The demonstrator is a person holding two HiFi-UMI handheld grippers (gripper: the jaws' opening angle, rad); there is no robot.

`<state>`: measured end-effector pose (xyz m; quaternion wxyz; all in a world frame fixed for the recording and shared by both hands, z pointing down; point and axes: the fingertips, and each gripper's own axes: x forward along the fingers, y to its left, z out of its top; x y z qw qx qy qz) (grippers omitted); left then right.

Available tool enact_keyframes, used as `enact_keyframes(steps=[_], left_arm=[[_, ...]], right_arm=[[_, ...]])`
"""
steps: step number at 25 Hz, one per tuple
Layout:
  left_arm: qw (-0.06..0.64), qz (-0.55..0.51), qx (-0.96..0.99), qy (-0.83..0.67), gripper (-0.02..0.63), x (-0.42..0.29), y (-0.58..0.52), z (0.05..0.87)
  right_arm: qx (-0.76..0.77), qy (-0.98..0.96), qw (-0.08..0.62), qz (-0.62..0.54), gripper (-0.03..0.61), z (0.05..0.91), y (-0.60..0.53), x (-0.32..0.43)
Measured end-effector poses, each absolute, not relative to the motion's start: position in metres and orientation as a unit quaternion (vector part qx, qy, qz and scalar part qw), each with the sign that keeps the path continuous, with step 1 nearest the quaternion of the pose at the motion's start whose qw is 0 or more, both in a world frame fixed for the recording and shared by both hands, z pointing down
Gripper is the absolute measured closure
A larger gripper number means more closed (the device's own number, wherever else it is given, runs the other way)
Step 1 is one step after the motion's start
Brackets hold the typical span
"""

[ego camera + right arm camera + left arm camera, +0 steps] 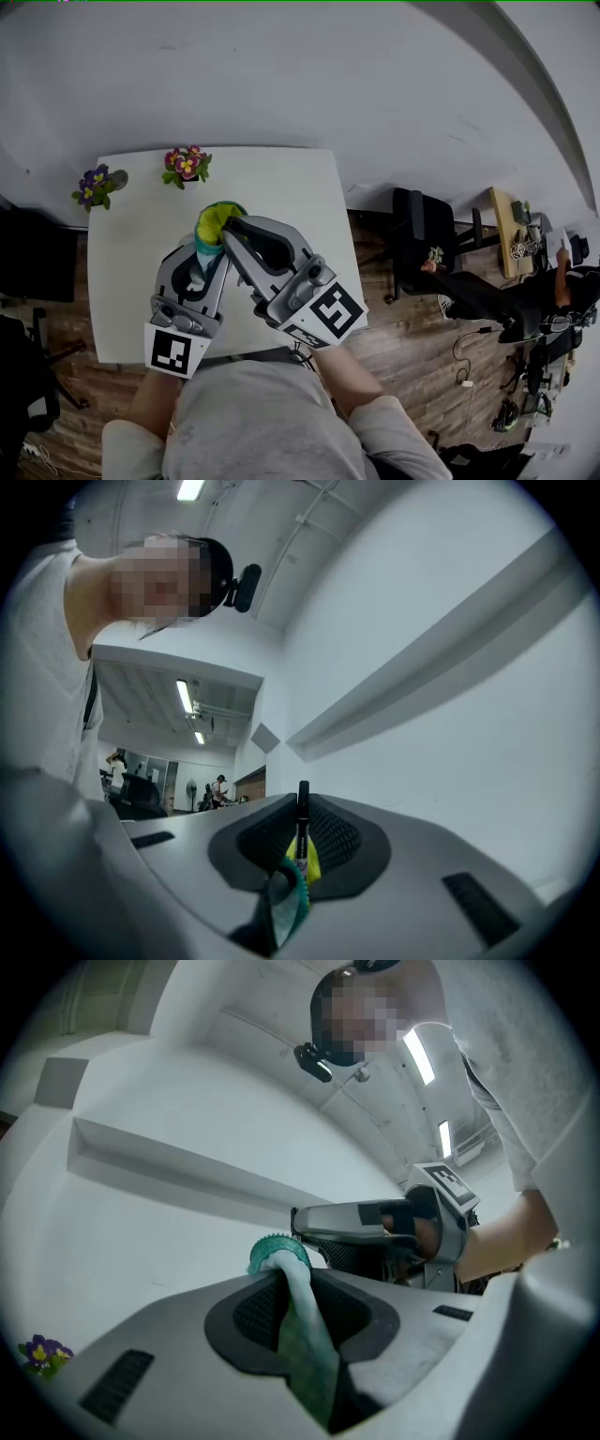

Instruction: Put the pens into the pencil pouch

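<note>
Both grippers meet above the white table [281, 187], with a teal and yellow pencil pouch [216, 225] hanging between them. My left gripper [201, 253] is shut on the pouch's teal cloth [305, 1330], and the toothed zipper edge [278, 1252] pokes out past the jaws. In the left gripper view the right gripper [361, 1224] reaches in from the right, just behind that edge. In its own view, the right gripper [300, 850] is shut on a black pen [303, 819] that stands upright between the pads. Yellow lining and a teal edge of the pouch [284, 902] sit against the pen.
Two small flower pots stand at the table's far edge, a pink one [187, 165] and a purple one [94, 185] at the left corner. A black office chair [422, 230] is on the wooden floor to the right. A white wall lies beyond the table.
</note>
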<state>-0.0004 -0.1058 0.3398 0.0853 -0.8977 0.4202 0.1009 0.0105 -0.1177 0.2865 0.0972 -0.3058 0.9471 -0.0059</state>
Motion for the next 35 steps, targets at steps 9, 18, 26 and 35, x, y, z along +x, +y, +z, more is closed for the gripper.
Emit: enact_keyframes(steps=[9,18,26,35], left_arm=[[0.089,0.117,-0.890,0.432,0.522,-0.018,-0.104,0.332],[0.088,0.124,-0.887,0.437,0.522,-0.044,-0.101,0.330],[0.091,0.116,-0.882,0.448,0.522,-0.086,-0.102,0.330],[0.109,0.098,-0.864,0.482,0.522,-0.125,-0.101,0.325]], right_arm=[[-0.310,0.950,0.030,0.015,0.525,0.301,-0.111,-0.007],[-0.321,0.945,0.067,0.004,0.512,0.284,-0.109,-0.018],[-0.385,0.921,0.057,0.006,0.540,0.296,-0.115,-0.025],[-0.441,0.896,0.043,0.008,0.540,0.310,-0.122,-0.017]])
